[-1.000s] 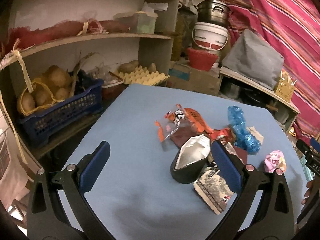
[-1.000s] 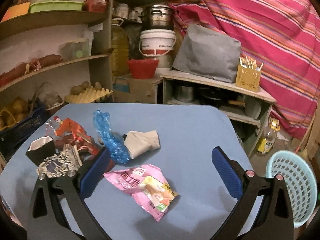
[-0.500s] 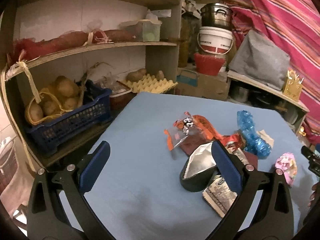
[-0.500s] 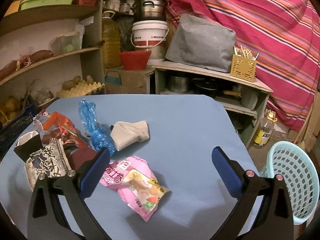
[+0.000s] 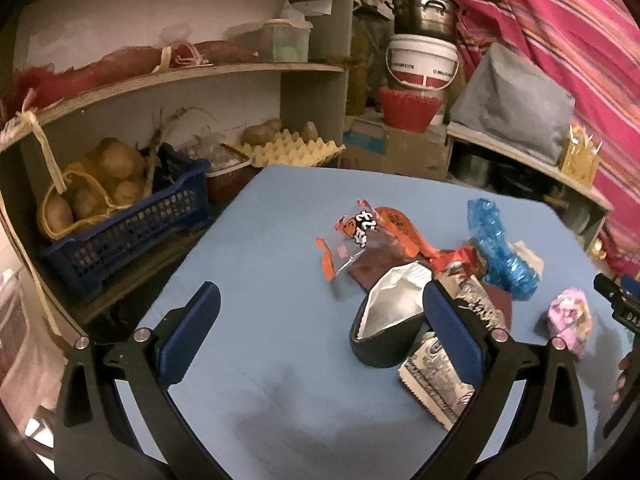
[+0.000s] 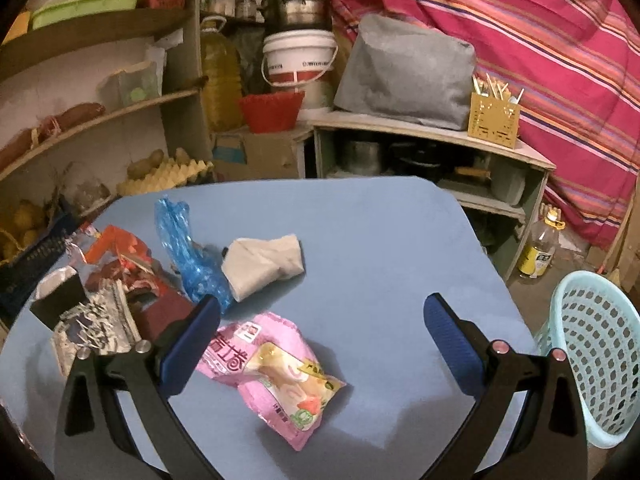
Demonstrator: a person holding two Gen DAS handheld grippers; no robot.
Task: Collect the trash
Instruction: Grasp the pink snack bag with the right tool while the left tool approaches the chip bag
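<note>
Trash lies on a blue table (image 6: 380, 248). A pink snack wrapper (image 6: 276, 372) sits just in front of my open, empty right gripper (image 6: 320, 340), near its left finger. Beyond it lie a beige crumpled wrapper (image 6: 264, 262), a blue plastic bag (image 6: 188, 256), and a pile of orange, dark red and printed wrappers (image 6: 120, 276). In the left wrist view my left gripper (image 5: 320, 332) is open and empty above the table; a black foil-lined bag (image 5: 390, 320) stands by its right finger, with an orange wrapper (image 5: 372, 232), the blue bag (image 5: 498, 256) and the pink wrapper (image 5: 568, 318) beyond.
A light blue mesh basket (image 6: 596, 364) stands on the floor right of the table. Shelves with a blue crate of potatoes (image 5: 112, 216) and an egg tray (image 5: 296, 152) line the left side. A low shelf (image 6: 432, 132) with a grey bag stands behind the table.
Both grippers shifted slightly over the table; the pink wrapper now sits a little nearer the right gripper's left finger. Both stay open and empty.
</note>
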